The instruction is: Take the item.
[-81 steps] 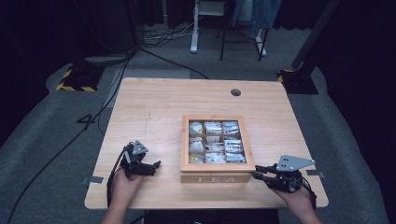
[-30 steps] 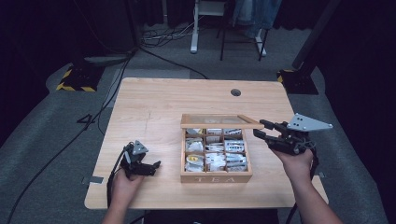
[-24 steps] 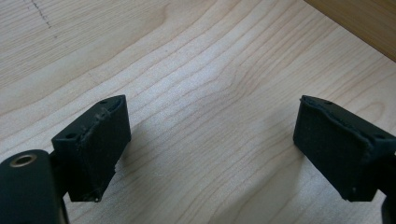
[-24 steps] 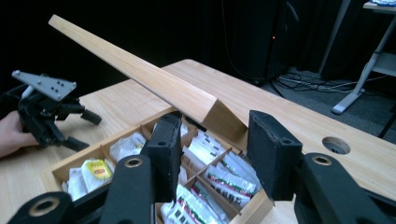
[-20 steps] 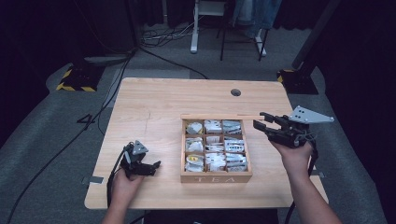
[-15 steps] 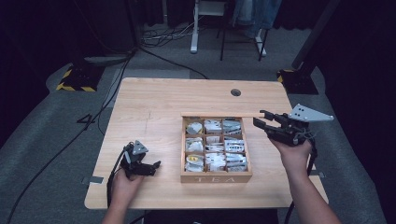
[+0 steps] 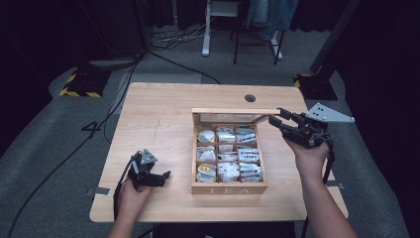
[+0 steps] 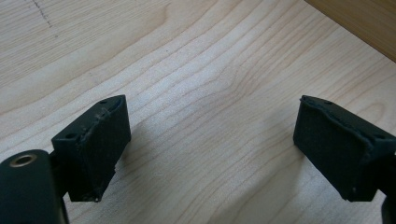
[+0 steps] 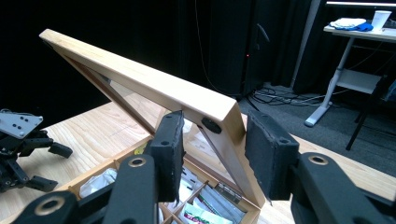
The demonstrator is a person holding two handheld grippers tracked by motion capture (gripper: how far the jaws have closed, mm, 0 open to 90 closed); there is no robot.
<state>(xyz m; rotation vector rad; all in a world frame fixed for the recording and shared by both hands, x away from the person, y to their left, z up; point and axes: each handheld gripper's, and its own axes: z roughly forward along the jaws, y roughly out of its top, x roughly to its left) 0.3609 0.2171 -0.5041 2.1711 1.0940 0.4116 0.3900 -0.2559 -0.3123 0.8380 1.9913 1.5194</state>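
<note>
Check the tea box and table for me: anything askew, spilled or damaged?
Nothing stands out. The tea box sits square on the table, sachets in their compartments, lid raised between the right gripper jaws.

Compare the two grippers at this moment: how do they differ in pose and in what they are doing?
The right gripper is raised at the tea box, its jaws straddling a corner of the lifted lid. The left gripper sits low over bare table, jaws open and empty. Both have black padded jaws.

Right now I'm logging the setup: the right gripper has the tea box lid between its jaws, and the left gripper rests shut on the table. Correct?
Not quite: the left gripper is open, jaws wide apart over bare table, as the left gripper view shows. The right gripper does have the tea box lid between its jaws.
</note>
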